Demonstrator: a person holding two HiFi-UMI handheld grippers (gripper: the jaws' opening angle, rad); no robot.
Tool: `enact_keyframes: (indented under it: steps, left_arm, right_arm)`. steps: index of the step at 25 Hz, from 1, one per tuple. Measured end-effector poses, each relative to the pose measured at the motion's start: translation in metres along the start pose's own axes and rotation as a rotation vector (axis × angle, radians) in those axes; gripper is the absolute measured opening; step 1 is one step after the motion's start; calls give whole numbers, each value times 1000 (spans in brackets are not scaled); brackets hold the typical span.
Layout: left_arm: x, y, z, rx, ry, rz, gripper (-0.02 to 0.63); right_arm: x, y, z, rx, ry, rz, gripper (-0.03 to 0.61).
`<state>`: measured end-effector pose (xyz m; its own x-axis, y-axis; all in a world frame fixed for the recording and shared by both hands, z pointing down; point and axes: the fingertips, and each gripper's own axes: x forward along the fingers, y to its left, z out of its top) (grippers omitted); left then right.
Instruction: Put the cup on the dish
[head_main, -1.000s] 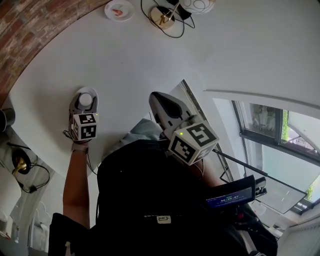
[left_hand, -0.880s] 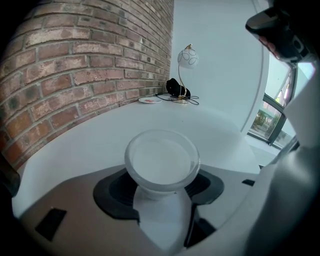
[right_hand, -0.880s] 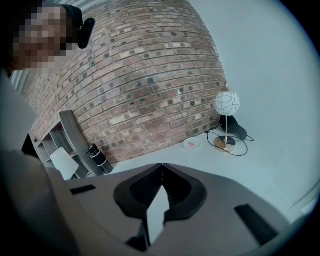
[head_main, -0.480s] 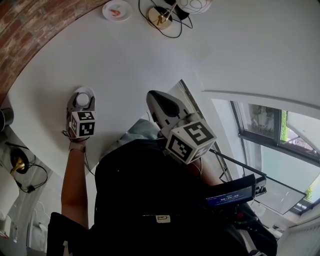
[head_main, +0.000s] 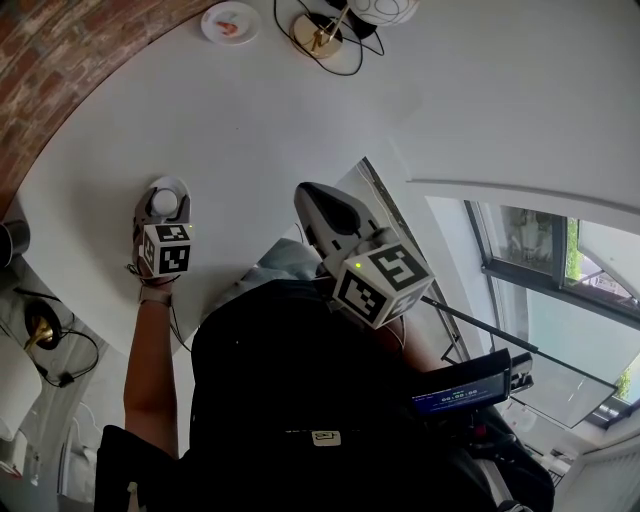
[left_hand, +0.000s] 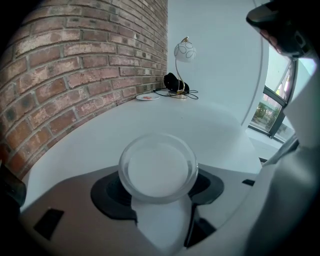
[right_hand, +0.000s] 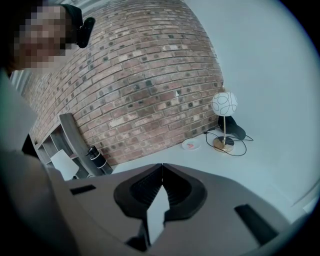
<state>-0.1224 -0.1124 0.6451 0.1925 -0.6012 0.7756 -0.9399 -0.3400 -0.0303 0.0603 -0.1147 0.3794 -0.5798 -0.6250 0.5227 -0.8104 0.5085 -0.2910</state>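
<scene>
Though clamped on the cup, the left gripper has barely moved from 9 o'clock; the dish at 11 o'clock remains far, so the carry lies ahead; right gripper closed, empty.

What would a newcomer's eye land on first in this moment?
A clear cup is clamped in the left gripper, over the white table's near end. The small dish sits far off by the brick wall, beside a globe lamp. The right gripper is shut and empty.

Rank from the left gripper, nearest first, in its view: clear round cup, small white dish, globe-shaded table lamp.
1. Clear round cup: held in the jaws.
2. Small white dish: far ahead, left.
3. Globe-shaded table lamp: just beyond, right of dish.
</scene>
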Motion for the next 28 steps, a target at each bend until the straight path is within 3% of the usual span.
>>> enact_keyframes:
  steps: [28]
  left_arm:
    - [-41,4,-11,-68,12,36,270]
  right_arm:
    - [-8,2,-3,35,-21,52,5]
